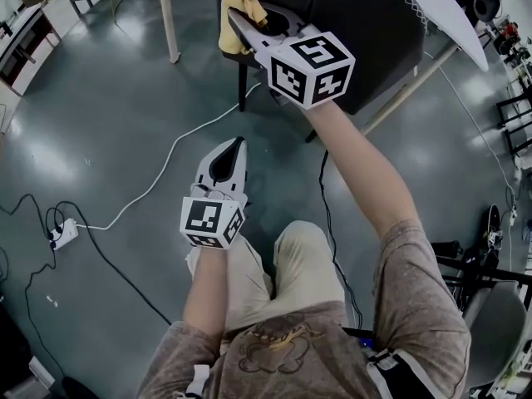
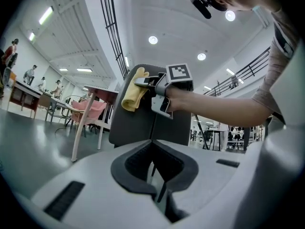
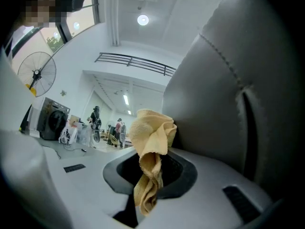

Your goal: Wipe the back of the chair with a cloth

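The dark chair back [image 1: 366, 32] stands in front of me, seen as a grey slab [image 2: 136, 125] in the left gripper view. My right gripper [image 1: 239, 22] is raised at the chair's top left edge and is shut on a crumpled yellow cloth [image 1: 238, 2]. In the right gripper view the cloth [image 3: 150, 144] bunches up out of the jaws, right beside the chair's padded back [image 3: 224, 94]. My left gripper [image 1: 238, 145] hangs lower, over the floor and short of the chair, jaws together with nothing in them. It looks up at the cloth [image 2: 134, 95].
A white cable [image 1: 158, 181] runs over the grey floor to a power strip [image 1: 63, 234] at the left. A table leg [image 1: 169, 23] stands left of the chair and a white tabletop [image 1: 440, 7] to its right. Pink chairs [image 2: 93, 109] stand farther off.
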The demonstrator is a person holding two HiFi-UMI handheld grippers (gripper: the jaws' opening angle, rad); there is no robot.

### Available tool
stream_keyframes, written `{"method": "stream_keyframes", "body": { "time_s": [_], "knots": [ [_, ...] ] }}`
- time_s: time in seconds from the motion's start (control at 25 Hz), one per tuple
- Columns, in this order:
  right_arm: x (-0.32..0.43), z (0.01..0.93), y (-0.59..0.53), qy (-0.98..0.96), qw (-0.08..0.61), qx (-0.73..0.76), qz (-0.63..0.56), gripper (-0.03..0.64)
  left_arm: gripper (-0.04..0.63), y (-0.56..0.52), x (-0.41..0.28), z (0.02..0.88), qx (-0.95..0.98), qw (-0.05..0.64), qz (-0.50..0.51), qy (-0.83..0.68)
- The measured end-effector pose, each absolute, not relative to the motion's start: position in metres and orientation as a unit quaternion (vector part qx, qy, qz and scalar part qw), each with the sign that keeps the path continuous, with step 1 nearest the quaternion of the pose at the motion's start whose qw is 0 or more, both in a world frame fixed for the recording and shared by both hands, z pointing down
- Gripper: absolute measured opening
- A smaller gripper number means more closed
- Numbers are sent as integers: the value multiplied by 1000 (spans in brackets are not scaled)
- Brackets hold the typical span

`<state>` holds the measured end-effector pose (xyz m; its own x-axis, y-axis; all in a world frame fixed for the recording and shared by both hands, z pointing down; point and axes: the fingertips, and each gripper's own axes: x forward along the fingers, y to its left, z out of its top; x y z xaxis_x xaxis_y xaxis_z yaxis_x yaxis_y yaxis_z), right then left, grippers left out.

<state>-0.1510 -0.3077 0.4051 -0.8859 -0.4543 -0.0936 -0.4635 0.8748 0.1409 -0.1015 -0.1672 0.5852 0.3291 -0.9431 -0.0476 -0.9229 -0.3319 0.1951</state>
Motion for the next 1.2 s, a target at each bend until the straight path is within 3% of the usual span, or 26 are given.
{"method": "stream_keyframes", "body": {
  "time_s": [0.36, 0.84, 1.2],
  "knots": [
    [-64, 422, -276, 963, 28, -254, 81, 69, 8, -164, -96, 584, 816, 61, -70, -570],
    [66, 469, -239, 939, -37, -327, 101, 69, 8, -163, -76, 585, 832, 57, -55, -549],
    [121, 497, -246, 914, -68, -387, 103, 69, 8, -164, -79, 588, 828, 63, -56, -554]
  ]
}}
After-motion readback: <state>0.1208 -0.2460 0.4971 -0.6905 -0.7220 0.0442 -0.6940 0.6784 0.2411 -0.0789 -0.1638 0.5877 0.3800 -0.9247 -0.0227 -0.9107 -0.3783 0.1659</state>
